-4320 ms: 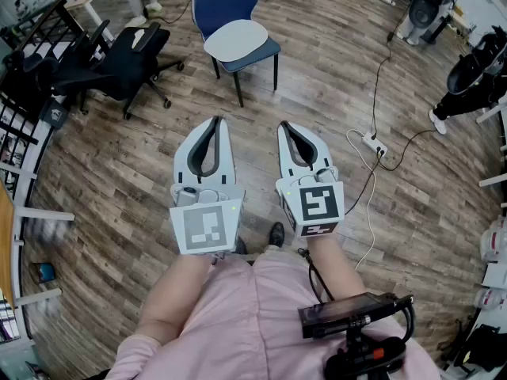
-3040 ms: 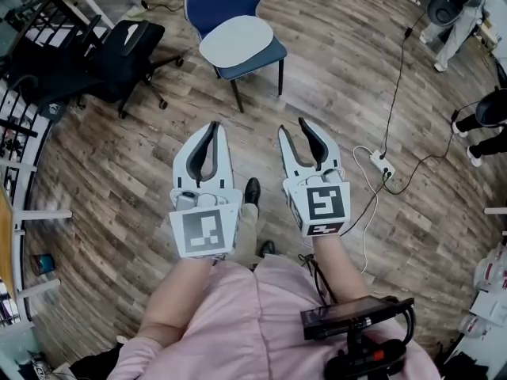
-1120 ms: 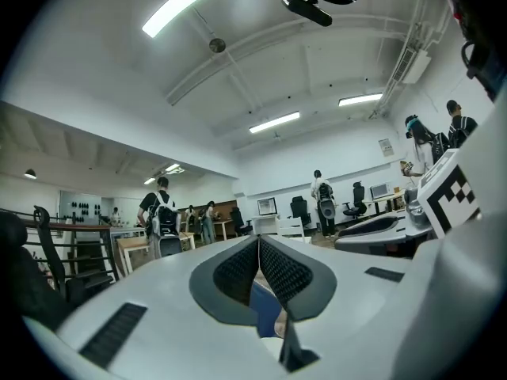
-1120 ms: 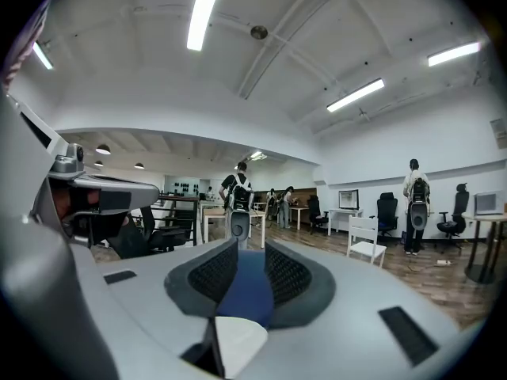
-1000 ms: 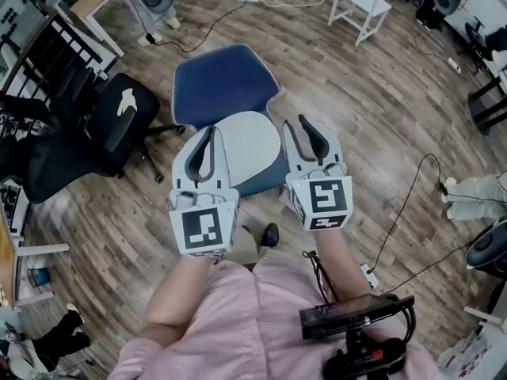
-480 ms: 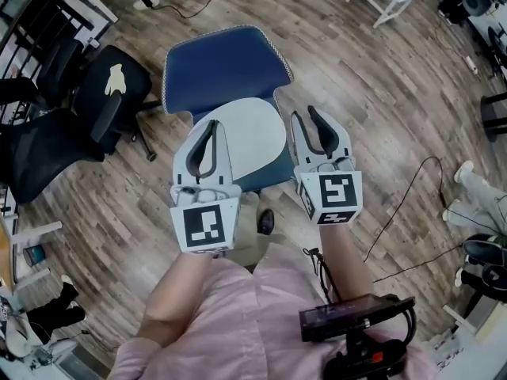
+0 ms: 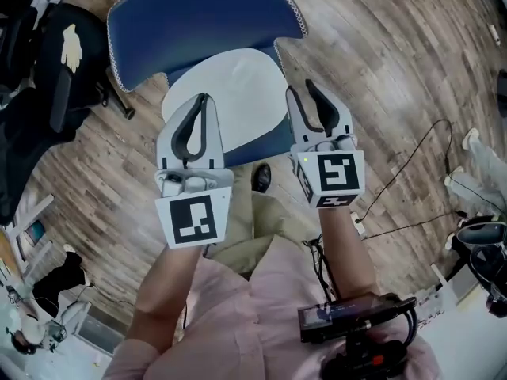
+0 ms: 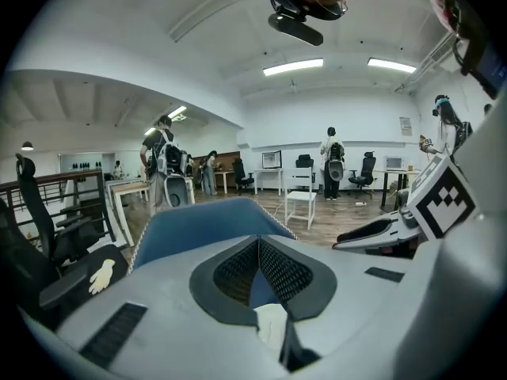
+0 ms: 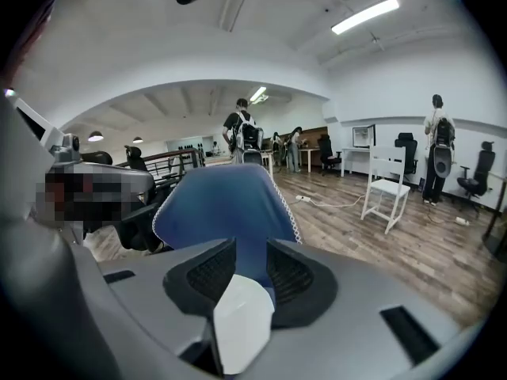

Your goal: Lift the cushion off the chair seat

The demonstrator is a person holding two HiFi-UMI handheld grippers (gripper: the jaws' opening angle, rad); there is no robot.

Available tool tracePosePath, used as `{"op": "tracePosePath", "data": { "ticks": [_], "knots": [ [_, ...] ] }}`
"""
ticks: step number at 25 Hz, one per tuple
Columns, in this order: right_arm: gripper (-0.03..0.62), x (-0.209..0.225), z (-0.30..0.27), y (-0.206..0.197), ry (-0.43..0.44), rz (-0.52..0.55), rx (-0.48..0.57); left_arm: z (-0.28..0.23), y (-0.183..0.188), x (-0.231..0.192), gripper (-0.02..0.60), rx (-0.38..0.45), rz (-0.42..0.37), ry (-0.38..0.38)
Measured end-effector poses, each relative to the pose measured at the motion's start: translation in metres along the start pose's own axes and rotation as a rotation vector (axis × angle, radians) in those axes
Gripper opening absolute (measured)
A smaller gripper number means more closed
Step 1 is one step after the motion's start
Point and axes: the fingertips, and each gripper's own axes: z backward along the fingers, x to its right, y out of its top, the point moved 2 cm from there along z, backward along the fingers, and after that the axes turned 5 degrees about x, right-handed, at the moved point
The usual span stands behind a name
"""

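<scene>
Cushion [image 7: 238, 89] first: it is a pale oval pad lying flat on the seat [image 7: 257, 145] of the blue chair [image 7: 198, 14], straight ahead of me in the head view, with its far edge against the backrest. I can't see its whole outline. The left gripper [image 7: 203, 100] covers its near left edge and the right gripper [image 7: 302, 92] overlaps its right edge. From above I cannot tell whether either one touches it or hangs over it. The chair's legs are hidden under the seat, and the frame cuts off the top of the backrest.

In the left gripper view, the left gripper [image 8: 257, 244] has its fingertips closed against each other at the far end, with nothing pinched. The loop-shaped gap nearer the camera shows a sliver of blue chair [image 8: 198, 224] and a small patch of cushion [image 8: 269, 323]. In the right gripper view, the right gripper [image 9: 250, 252] has its pads spread with a clear gap between them. The chair [image 9: 222, 200] backrest fills that gap and a wedge of cushion [image 9: 238, 315] shows lower down, with nothing gripped.

A black office chair [image 7: 40, 77] stands to the left, partly out of frame. A cable [image 7: 400, 169] trails over the wooden floor [image 7: 380, 46] on the right. A shoe [image 7: 260, 178] shows just below the seat's front edge.
</scene>
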Motion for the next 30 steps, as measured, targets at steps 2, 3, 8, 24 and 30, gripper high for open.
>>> {"op": "tracePosePath", "data": {
  "ticks": [2, 3, 8, 24, 30],
  "knots": [
    [0.123, 0.005, -0.008, -0.025, -0.002, -0.022, -0.045, -0.009, -0.018, 0.003, 0.015, -0.038, 0.009, -0.016],
    [0.126, 0.004, -0.009, -0.038, 0.000, -0.033, -0.073, -0.009, -0.024, 0.004, 0.015, -0.060, 0.009, -0.024],
    [0.141, -0.001, -0.011, -0.094, 0.013, -0.084, -0.172, -0.005, -0.052, 0.011, 0.014, -0.134, -0.026, -0.065],
    [0.184, 0.006, -0.036, -0.218, 0.010, -0.255, -0.330, -0.011, -0.141, 0.017, 0.014, -0.307, 0.009, -0.120],
    [0.177, 0.009, -0.038, -0.227, 0.030, -0.355, -0.329, -0.006, -0.148, 0.018, 0.015, -0.320, 0.002, -0.125]
  ]
}}
